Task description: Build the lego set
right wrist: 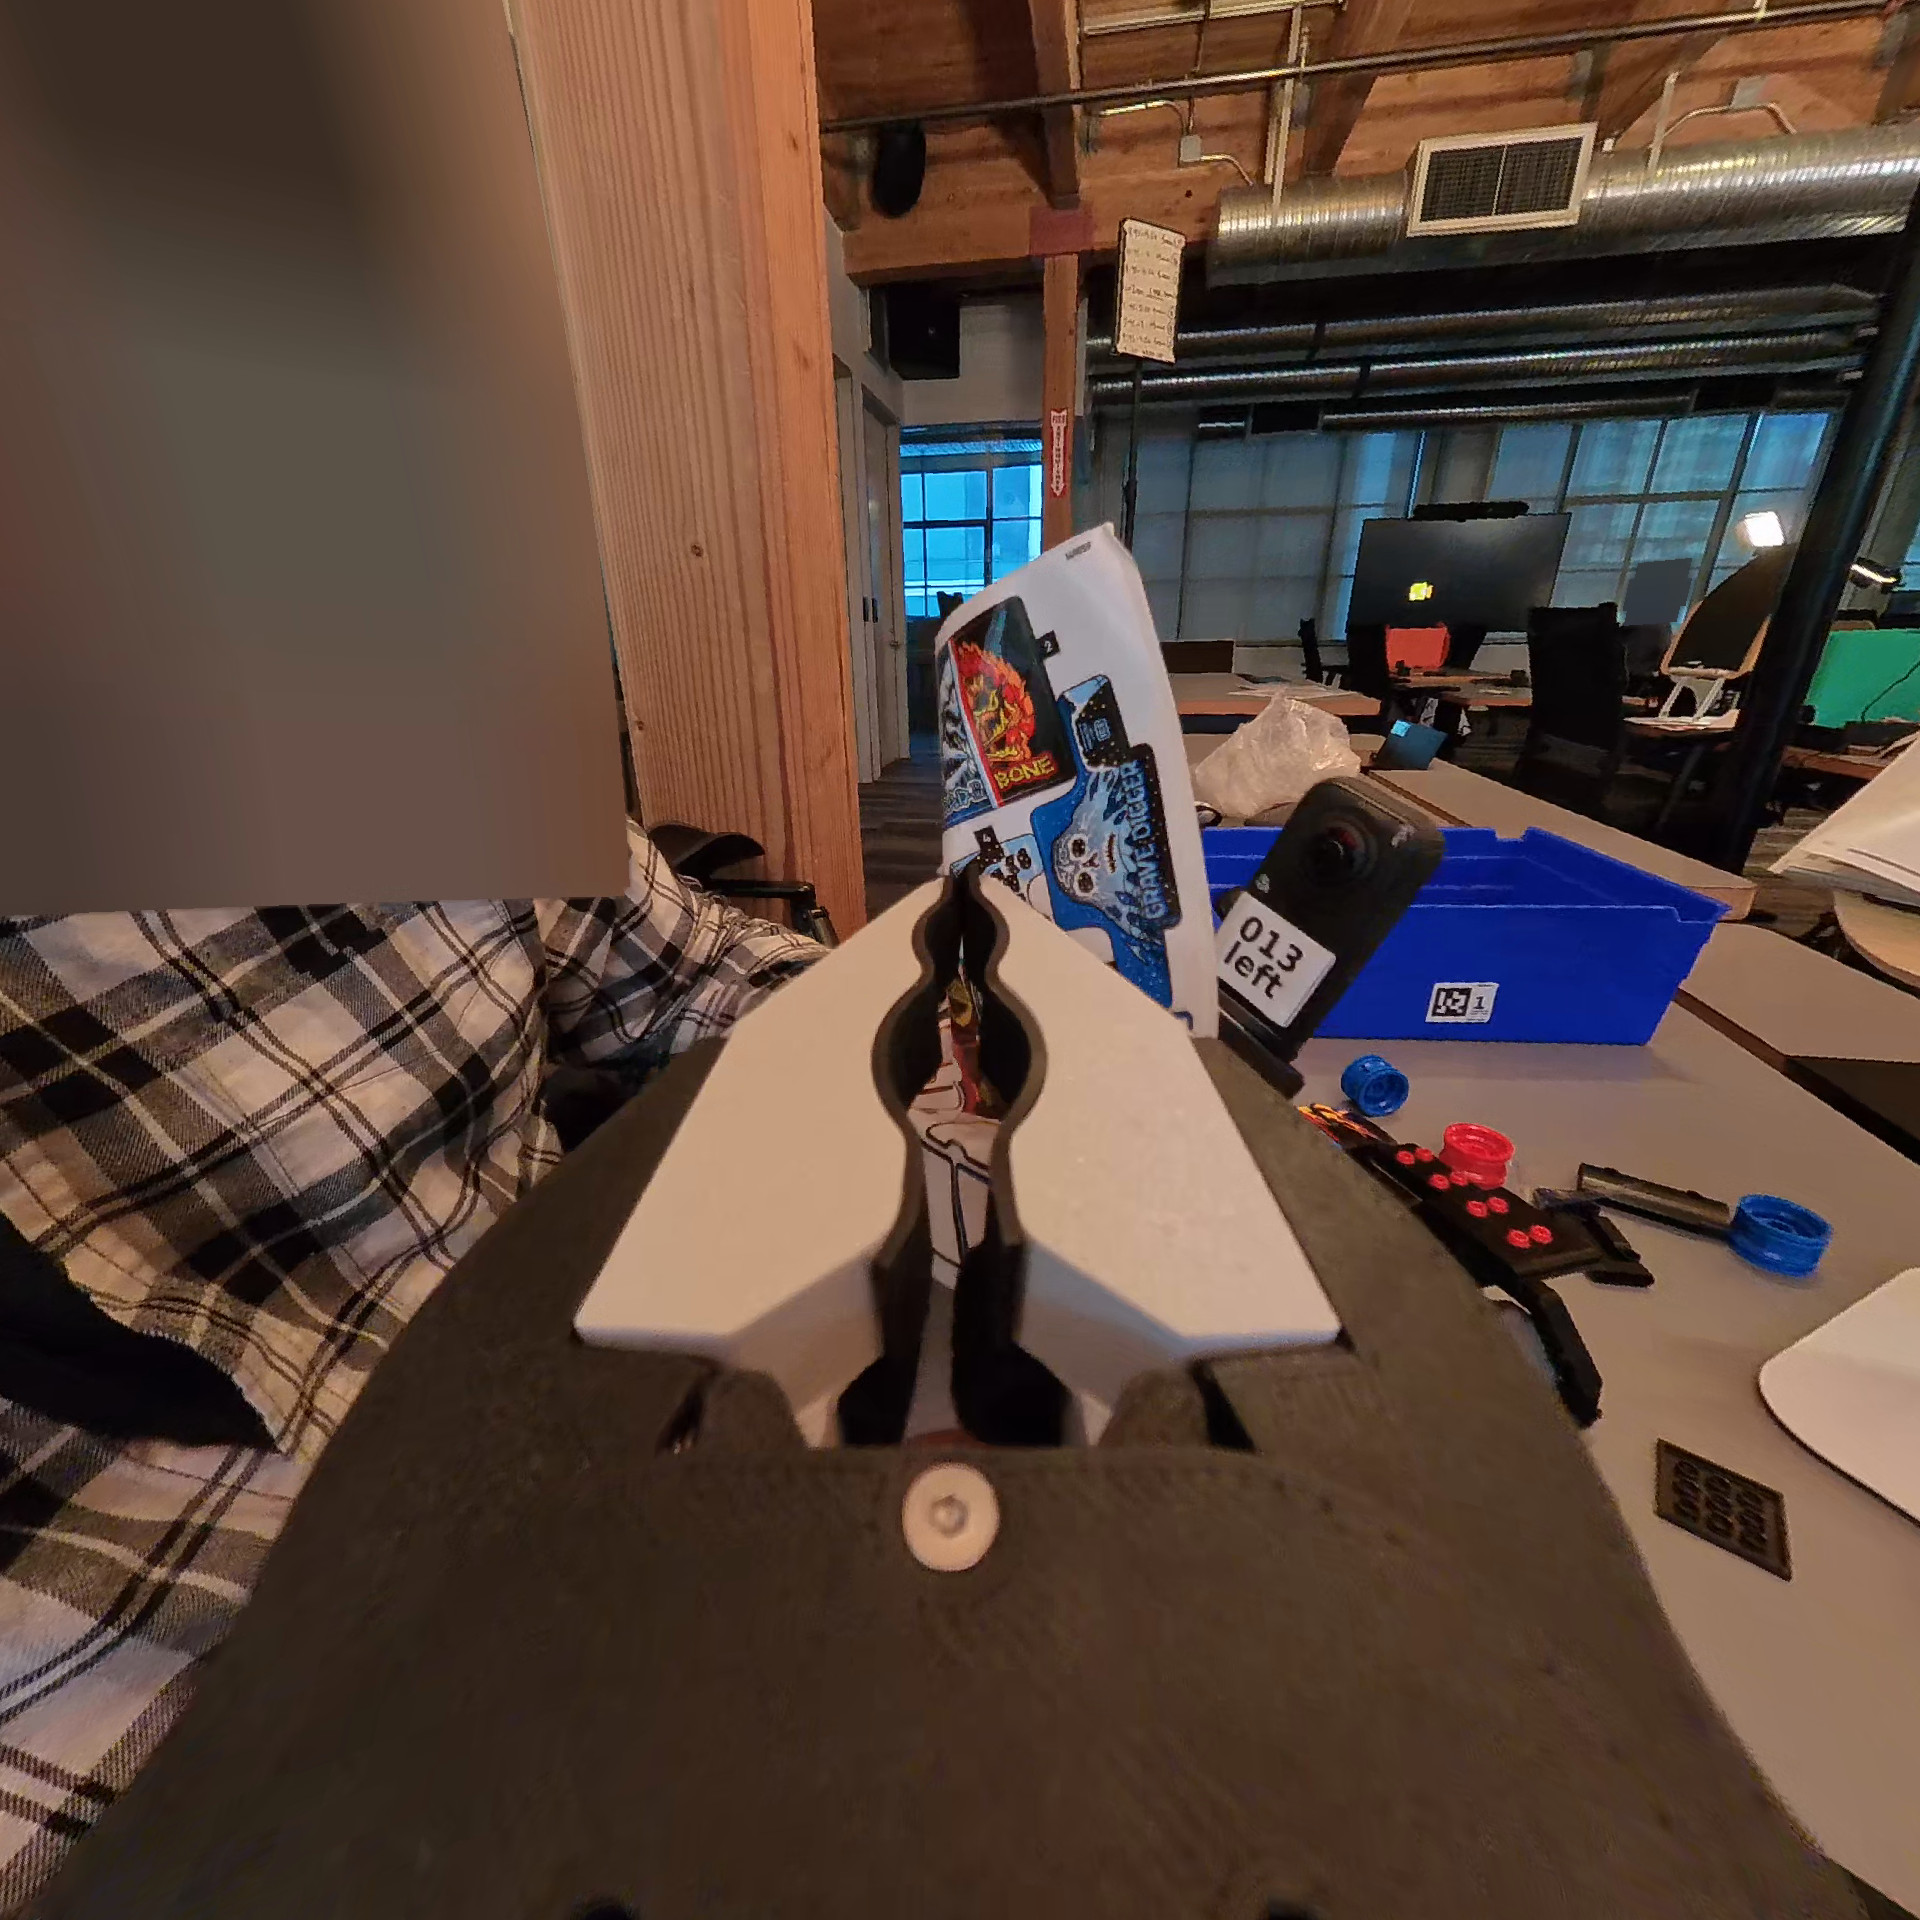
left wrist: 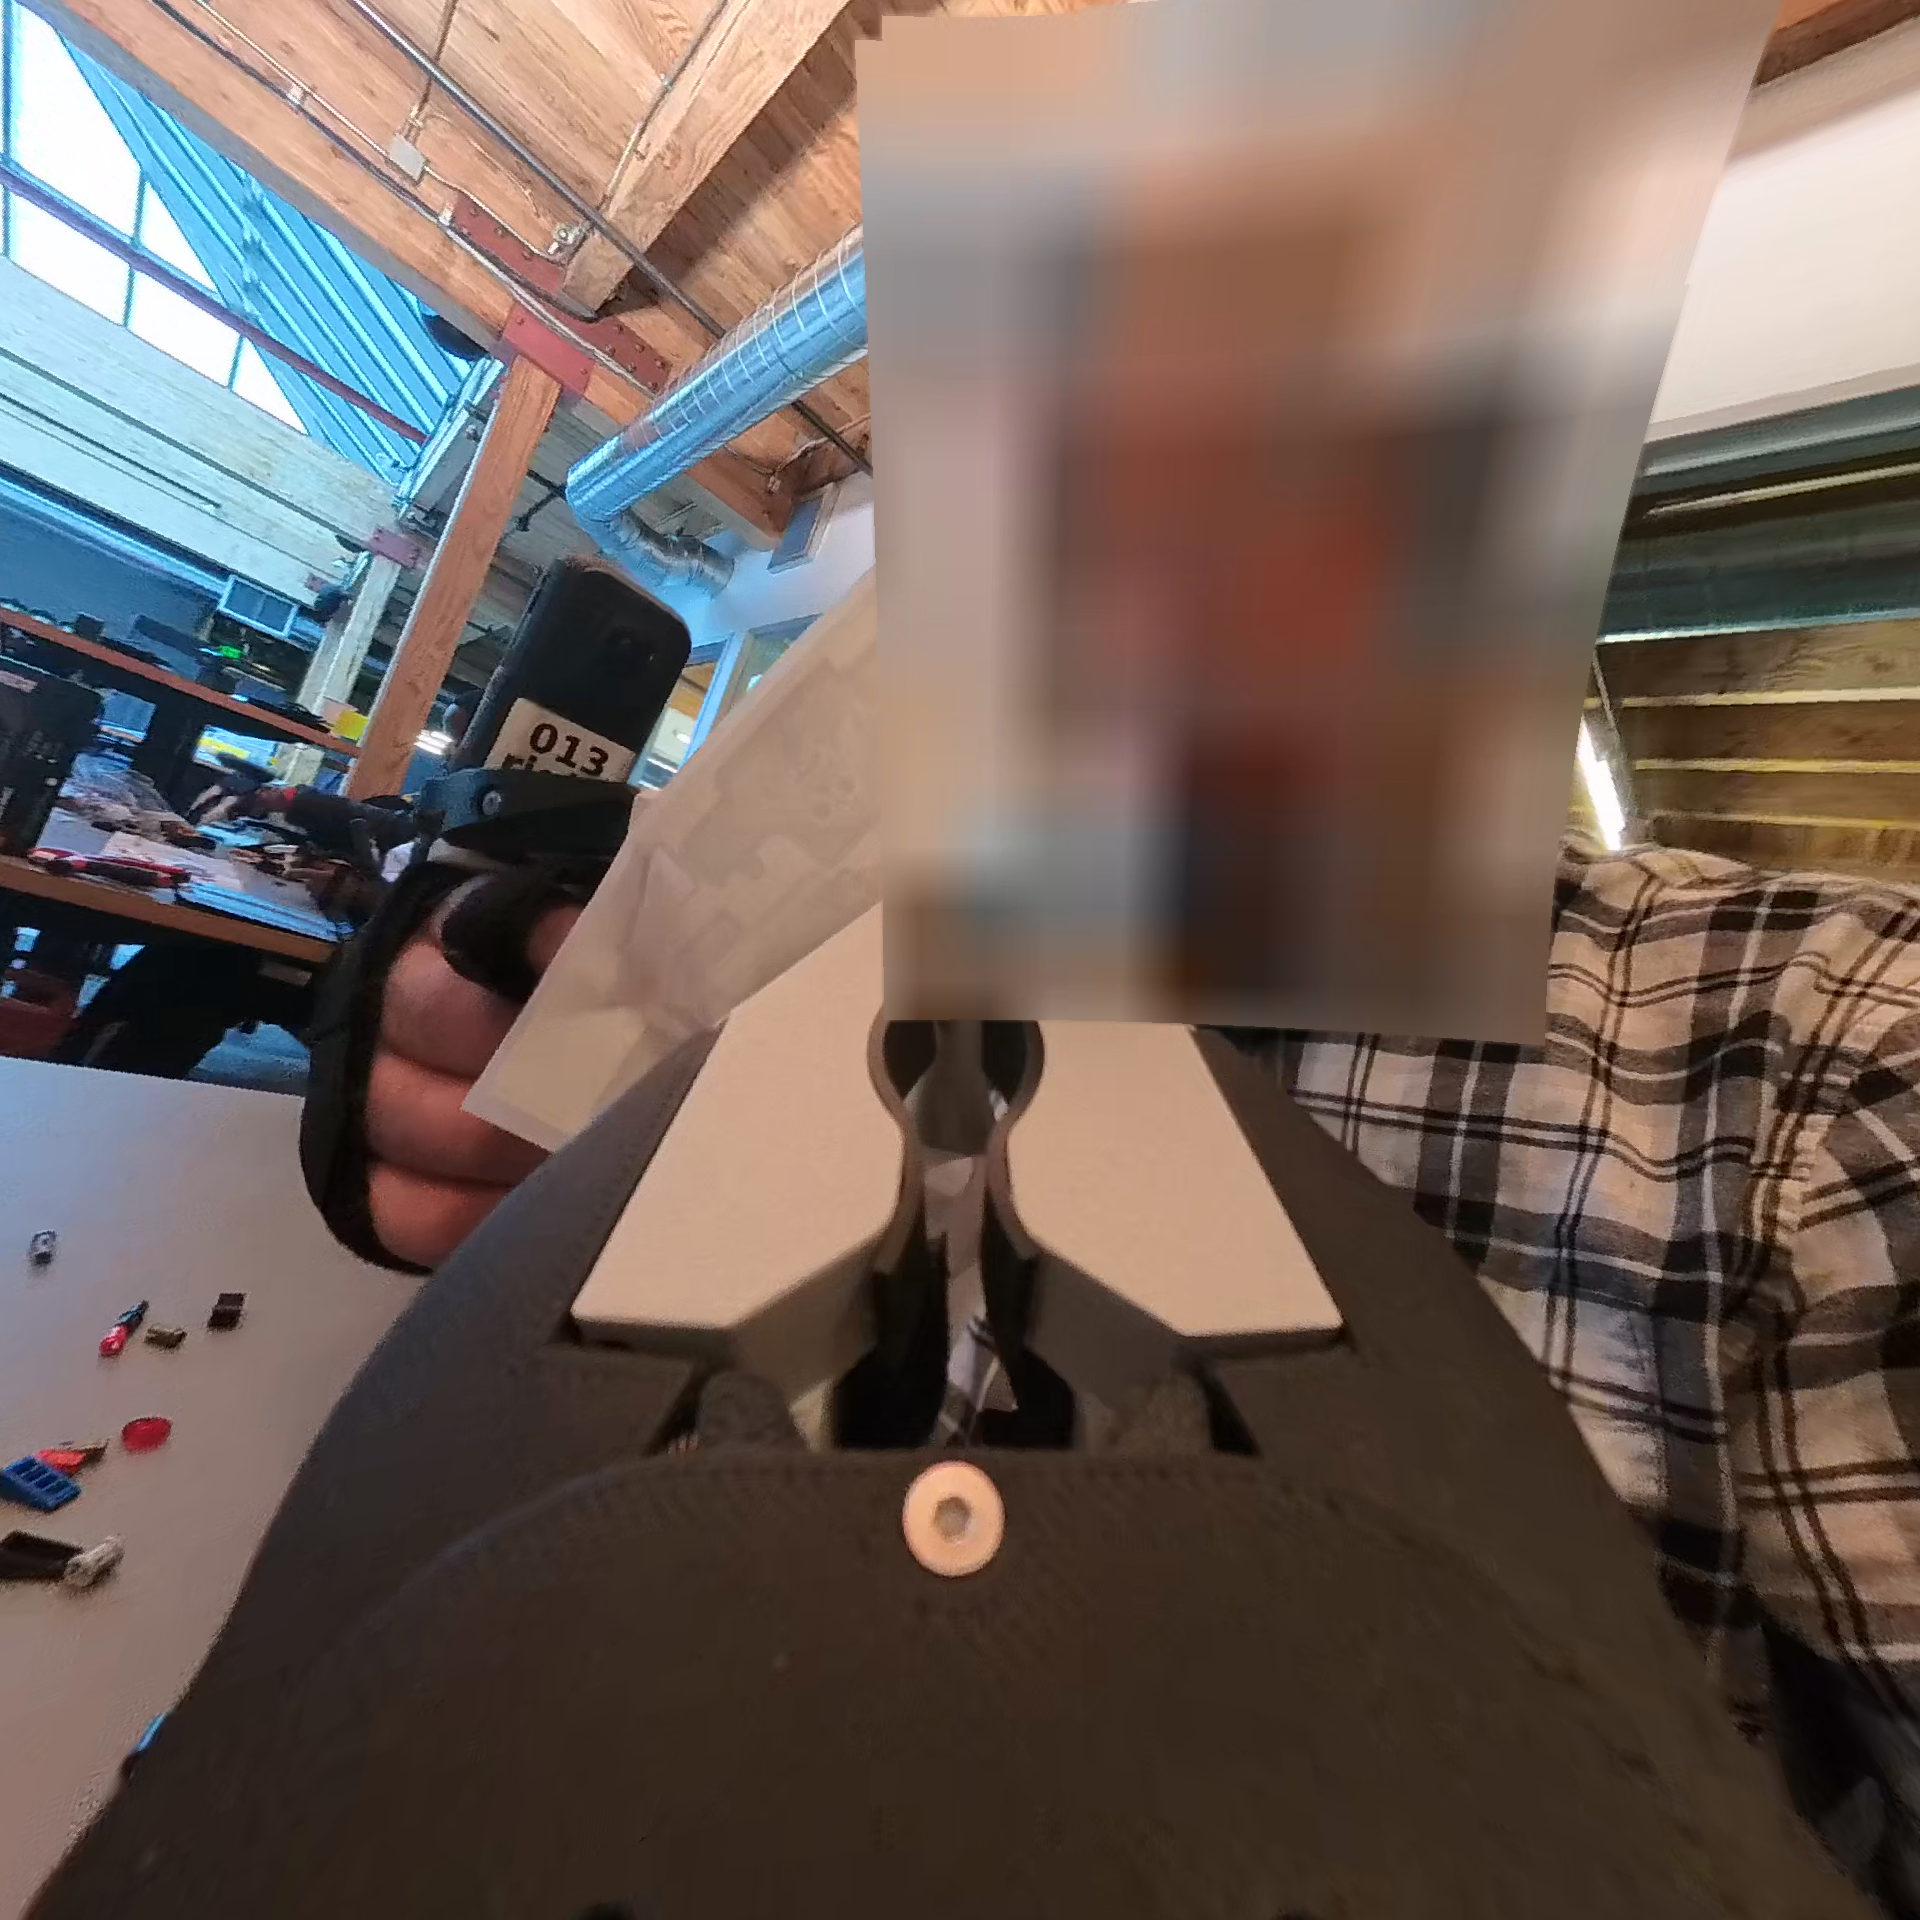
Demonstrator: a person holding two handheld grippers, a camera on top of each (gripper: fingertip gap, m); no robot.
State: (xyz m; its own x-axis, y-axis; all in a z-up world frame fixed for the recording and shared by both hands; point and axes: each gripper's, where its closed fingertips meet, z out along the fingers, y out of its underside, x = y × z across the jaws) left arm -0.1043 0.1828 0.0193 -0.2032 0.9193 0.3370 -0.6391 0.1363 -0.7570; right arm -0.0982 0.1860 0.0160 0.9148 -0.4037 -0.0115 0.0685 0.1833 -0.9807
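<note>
Timber beams and steel ducting run overhead, above a pale grey counter (right wrist: 1714, 1382). At its left edge in the left wrist view lie small loose pieces: a blue plate (left wrist: 36, 1481), a red round stud (left wrist: 145, 1433) and a few dark bits. The left gripper (left wrist: 956, 1049) has its jaws nearly closed on an edge of the sticker sheet (left wrist: 748, 831), seen from its white back, long axis slanting up to the right. In the right wrist view the right gripper (right wrist: 964, 904) also pinches the sheet (right wrist: 1081, 790), jaws all but shut on its lower edge; the printed face stands nearly upright, top curling right. Rightwards, a blue bin (right wrist: 1507, 935) sits near the counter's far edge, with blue wheel rims (right wrist: 1374, 1084), a red rim (right wrist: 1475, 1151) and a black studded chassis (right wrist: 1496, 1216) in front
</note>
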